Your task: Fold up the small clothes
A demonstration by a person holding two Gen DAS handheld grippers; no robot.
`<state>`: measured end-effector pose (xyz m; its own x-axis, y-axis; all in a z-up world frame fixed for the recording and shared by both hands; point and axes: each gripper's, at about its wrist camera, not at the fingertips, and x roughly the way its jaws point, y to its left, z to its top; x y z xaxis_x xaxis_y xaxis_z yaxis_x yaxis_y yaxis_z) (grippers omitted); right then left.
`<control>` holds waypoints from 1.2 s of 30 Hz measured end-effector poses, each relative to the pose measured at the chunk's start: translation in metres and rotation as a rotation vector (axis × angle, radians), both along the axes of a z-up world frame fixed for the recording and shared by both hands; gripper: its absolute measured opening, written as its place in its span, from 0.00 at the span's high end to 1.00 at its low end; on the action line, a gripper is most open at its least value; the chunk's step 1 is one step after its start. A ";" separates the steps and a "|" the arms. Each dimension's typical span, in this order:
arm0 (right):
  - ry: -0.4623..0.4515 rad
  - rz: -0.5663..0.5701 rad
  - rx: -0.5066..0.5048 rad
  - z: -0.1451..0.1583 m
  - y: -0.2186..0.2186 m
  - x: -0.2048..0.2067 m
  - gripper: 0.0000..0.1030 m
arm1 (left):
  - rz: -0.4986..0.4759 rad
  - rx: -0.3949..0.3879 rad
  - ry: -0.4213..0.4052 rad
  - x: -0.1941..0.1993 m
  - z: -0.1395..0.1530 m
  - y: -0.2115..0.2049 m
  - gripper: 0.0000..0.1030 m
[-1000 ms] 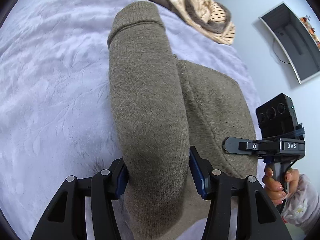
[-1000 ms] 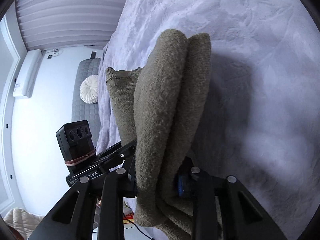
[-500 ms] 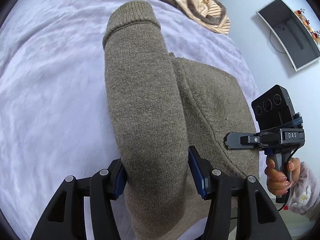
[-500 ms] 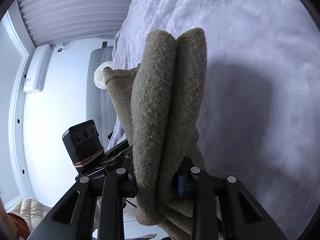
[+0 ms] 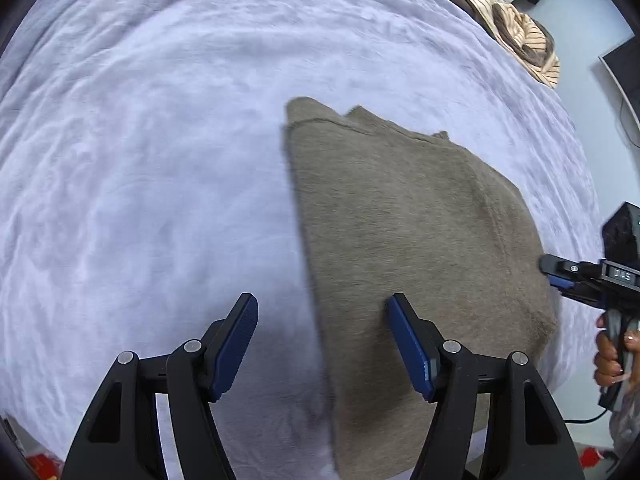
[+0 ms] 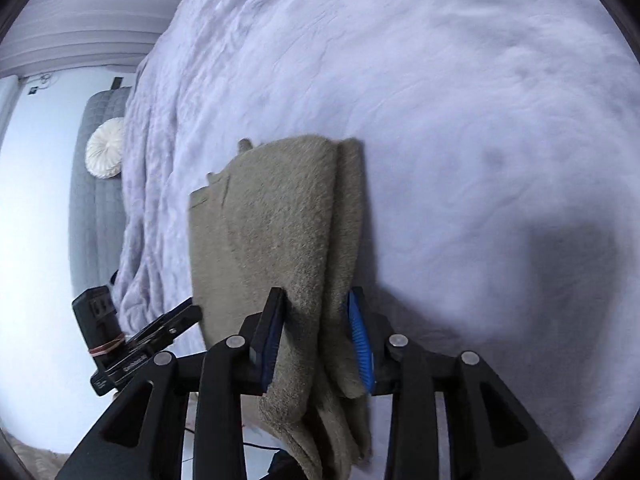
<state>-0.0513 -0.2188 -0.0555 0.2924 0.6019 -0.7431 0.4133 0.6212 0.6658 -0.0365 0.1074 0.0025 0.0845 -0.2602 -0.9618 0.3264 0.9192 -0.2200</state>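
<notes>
A taupe knit sweater [image 5: 412, 248] lies folded flat on the lavender bedspread [image 5: 140, 140], near the bed's front edge. My left gripper [image 5: 320, 344] is open and empty above the sweater's left edge, holding nothing. In the right wrist view the sweater [image 6: 272, 232] runs away from me, and my right gripper [image 6: 316, 344] has its jaws on either side of the sweater's folded near edge, seemingly loosened around the cloth. The right gripper also shows at the right edge of the left wrist view [image 5: 576, 276].
A heap of brown and striped clothes [image 5: 516, 28] lies at the far right corner of the bed. A grey headboard with a white round cushion [image 6: 106, 148] stands at the bed's far end. A dark monitor [image 5: 624, 76] hangs on the wall.
My left gripper has opened and let go of the sweater. The sleeve that stood between its jaws now lies folded flat. The right gripper has lowered its end onto the bed.
</notes>
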 end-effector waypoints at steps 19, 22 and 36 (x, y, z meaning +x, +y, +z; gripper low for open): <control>0.039 0.256 -0.387 -0.027 0.039 -0.040 0.90 | -0.067 0.095 -0.087 -0.033 -0.018 -0.030 0.19; 0.114 0.249 -0.457 -0.042 0.036 -0.046 0.99 | -0.048 0.111 -0.087 -0.033 -0.023 -0.027 0.19; -0.102 0.193 -0.331 0.037 0.070 -0.038 0.99 | -0.046 0.156 -0.073 -0.032 -0.022 -0.032 0.19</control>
<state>-0.0894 -0.1492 -0.0187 0.2796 0.3859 -0.8792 0.2106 0.8687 0.4483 -0.0686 0.0749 -0.0195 0.1469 -0.1135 -0.9826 0.3785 0.9242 -0.0502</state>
